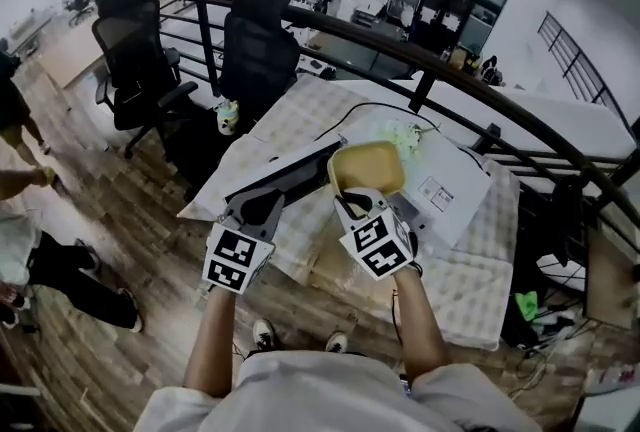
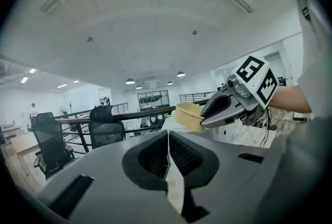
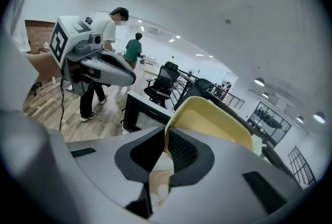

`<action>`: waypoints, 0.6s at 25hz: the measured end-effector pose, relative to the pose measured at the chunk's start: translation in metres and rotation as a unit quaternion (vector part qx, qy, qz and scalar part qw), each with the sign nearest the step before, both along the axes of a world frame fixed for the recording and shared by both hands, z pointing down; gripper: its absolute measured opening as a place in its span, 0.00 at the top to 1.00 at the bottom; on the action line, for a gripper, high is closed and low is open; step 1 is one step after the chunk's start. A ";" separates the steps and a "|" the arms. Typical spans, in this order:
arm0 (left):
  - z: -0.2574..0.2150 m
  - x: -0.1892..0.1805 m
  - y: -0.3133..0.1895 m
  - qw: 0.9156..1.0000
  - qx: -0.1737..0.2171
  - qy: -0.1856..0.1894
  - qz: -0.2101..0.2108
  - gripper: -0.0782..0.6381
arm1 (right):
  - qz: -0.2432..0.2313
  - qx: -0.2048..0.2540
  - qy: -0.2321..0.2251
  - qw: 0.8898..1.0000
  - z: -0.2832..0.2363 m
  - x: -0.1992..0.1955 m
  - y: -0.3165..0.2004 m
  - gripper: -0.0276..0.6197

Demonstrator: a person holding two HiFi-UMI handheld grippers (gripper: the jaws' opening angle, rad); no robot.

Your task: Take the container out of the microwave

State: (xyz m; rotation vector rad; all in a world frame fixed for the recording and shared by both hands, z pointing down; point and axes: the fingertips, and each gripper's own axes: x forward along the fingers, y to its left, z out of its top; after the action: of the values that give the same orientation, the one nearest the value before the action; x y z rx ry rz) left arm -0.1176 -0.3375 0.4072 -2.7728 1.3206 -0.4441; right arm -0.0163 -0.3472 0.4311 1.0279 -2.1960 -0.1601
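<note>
A shallow yellow container [image 1: 366, 167] hangs in the air in front of the white microwave [image 1: 445, 190], whose dark door [image 1: 292, 172] stands open to the left. My right gripper [image 1: 351, 200] is shut on the container's near rim. In the right gripper view the rim [image 3: 218, 122] sits pinched between the pads of that gripper [image 3: 167, 145]. My left gripper [image 1: 270, 204] is held beside it, over the open door, with its jaws together and nothing in them [image 2: 168, 142]. From the left gripper view the right gripper [image 2: 205, 117] and the container [image 2: 187, 114] show on the right.
The microwave stands on a table with a checked cloth [image 1: 300, 115]. A curved black railing [image 1: 420, 55] runs behind it, with two black office chairs [image 1: 255, 45] to the left. A small mug-like object [image 1: 227, 116] sits at the table's far left corner. People stand on the wooden floor at left [image 1: 20, 120].
</note>
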 end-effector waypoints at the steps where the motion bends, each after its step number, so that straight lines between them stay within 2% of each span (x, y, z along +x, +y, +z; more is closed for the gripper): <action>1: -0.004 0.004 -0.002 1.000 0.005 0.000 0.006 0.86 | 0.006 0.008 -0.001 1.000 -0.008 0.007 0.002 0.90; 7: -0.029 0.041 -0.018 0.998 0.038 0.001 0.053 0.86 | 0.068 0.058 -0.004 0.996 -0.051 0.062 0.009 0.90; 15: -0.058 0.084 -0.033 0.991 0.074 -0.002 0.110 0.86 | 0.163 0.111 -0.021 0.980 -0.099 0.133 0.022 0.90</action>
State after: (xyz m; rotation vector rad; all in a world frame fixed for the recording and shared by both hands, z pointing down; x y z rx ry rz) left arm -0.0339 -0.3707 0.3495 -2.7474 0.9876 -0.3247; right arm 0.1170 -0.3254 0.3324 1.5116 -2.0445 -0.2383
